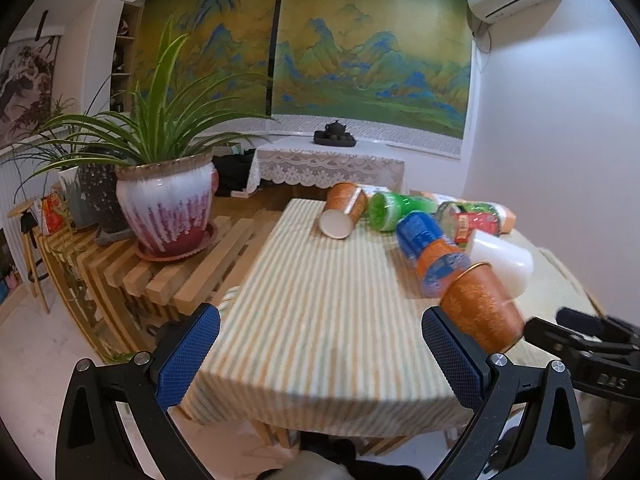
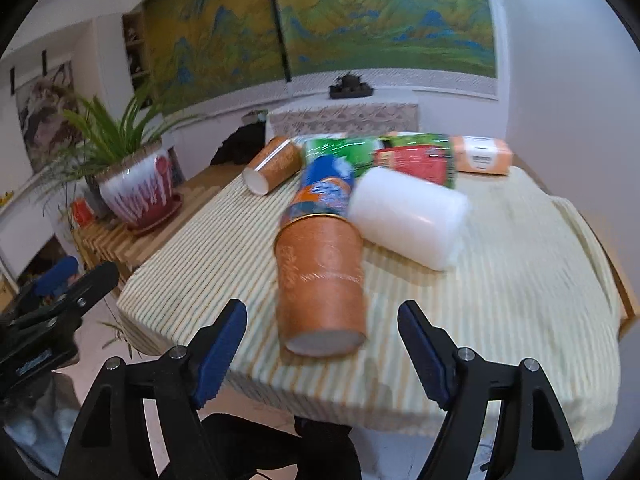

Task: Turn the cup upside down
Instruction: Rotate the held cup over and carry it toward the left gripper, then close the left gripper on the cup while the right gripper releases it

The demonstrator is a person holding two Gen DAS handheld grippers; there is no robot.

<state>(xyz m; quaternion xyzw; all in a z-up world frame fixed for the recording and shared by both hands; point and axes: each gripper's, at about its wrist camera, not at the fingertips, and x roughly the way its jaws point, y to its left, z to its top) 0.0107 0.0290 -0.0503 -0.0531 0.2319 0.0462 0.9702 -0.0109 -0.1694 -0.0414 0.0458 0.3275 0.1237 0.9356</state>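
An orange paper cup (image 2: 320,284) lies on its side on the striped tablecloth (image 2: 500,280), its white base toward the near table edge; it also shows in the left wrist view (image 1: 482,308). My right gripper (image 2: 322,344) is open, its blue pads (image 2: 222,352) on either side of the cup's base, just short of it. My left gripper (image 1: 320,360) is open and empty over the near left part of the table, with the cup just beyond its right pad (image 1: 452,356). A second orange cup (image 1: 343,210) lies on its side at the far edge.
A blue-orange canister (image 2: 324,192), a white cylinder (image 2: 408,216), green and red packets (image 2: 400,156) and an orange box (image 2: 482,156) lie behind the cup. A potted plant (image 1: 168,204) stands on a slatted wooden bench (image 1: 176,276) to the left.
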